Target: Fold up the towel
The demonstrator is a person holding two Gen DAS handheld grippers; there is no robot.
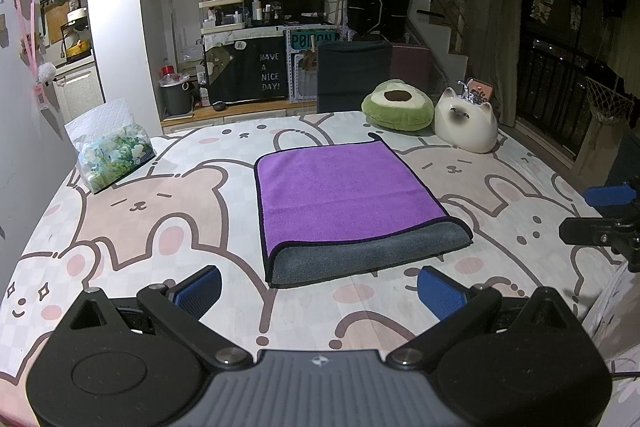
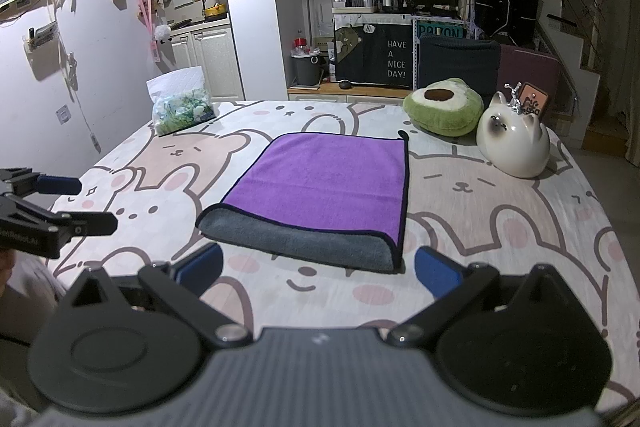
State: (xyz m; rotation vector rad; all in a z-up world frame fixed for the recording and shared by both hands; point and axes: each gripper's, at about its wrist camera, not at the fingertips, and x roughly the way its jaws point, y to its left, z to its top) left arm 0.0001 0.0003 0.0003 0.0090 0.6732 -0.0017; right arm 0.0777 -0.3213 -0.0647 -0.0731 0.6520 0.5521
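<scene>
A purple towel (image 1: 344,191) with a grey underside and black hem lies folded flat on the cartoon-print table cover; the grey layer sticks out along its near edge. It also shows in the right wrist view (image 2: 324,187). My left gripper (image 1: 319,291) is open and empty, just short of the towel's near edge. My right gripper (image 2: 318,273) is open and empty, also just short of the near edge. Each gripper shows at the side of the other's view: the right gripper (image 1: 600,215), the left gripper (image 2: 60,203).
A tissue pack (image 1: 110,147) sits at the far left of the table. A green avocado cushion (image 1: 398,105) and a white cat figure (image 1: 466,121) stand at the far right. A dark chair back (image 1: 354,75) is behind the table.
</scene>
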